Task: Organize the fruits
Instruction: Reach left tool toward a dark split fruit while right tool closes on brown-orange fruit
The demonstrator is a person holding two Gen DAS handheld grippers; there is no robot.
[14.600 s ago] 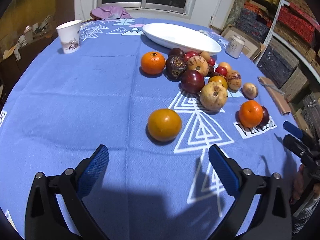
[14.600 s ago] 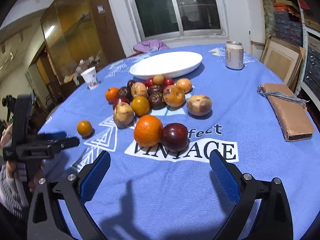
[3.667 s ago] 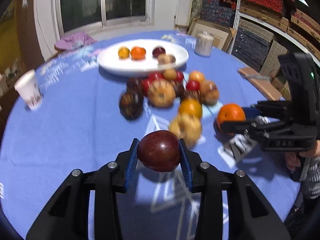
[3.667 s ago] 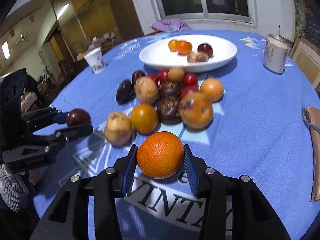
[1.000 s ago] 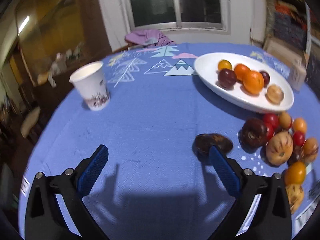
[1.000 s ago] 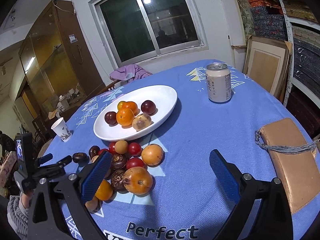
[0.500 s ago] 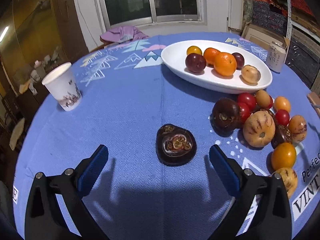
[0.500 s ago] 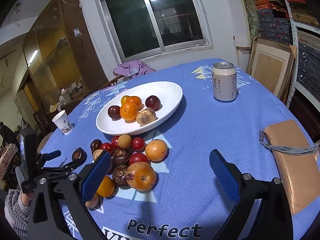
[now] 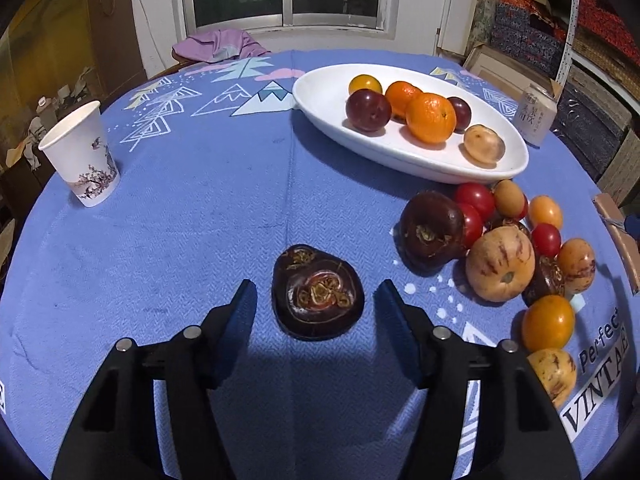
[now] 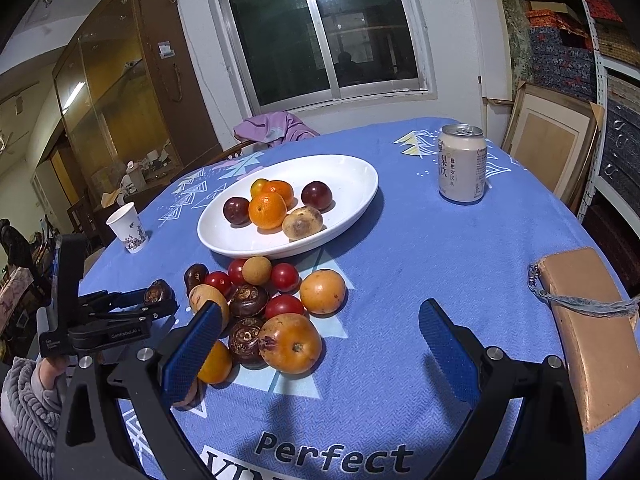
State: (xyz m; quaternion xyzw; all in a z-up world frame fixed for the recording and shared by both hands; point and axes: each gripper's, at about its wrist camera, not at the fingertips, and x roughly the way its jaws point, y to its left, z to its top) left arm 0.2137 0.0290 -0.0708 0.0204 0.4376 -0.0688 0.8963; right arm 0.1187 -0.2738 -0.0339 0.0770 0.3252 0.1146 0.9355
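Fruit point(image 9: 317, 297), dark and isolated a second ago, now sits between left tool's point(image 9: 316, 300) closing jaws, untouched; plating should follow. Right tool point(image 10: 320, 332) spread, empty.

A dark sliding window point(image 10: 332, 36) sits at twelve o'clock in the white wall point(image 10: 448, 32); a glass-fronted wooden cabinet point(image 10: 120, 92) stands at ten, packed shelves point(image 10: 580, 32) at two.

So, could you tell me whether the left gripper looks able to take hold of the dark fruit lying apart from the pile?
Probably yes: the dark fruit lies alone on the cloth between the closing jaws of the left gripper, nothing crowding it.
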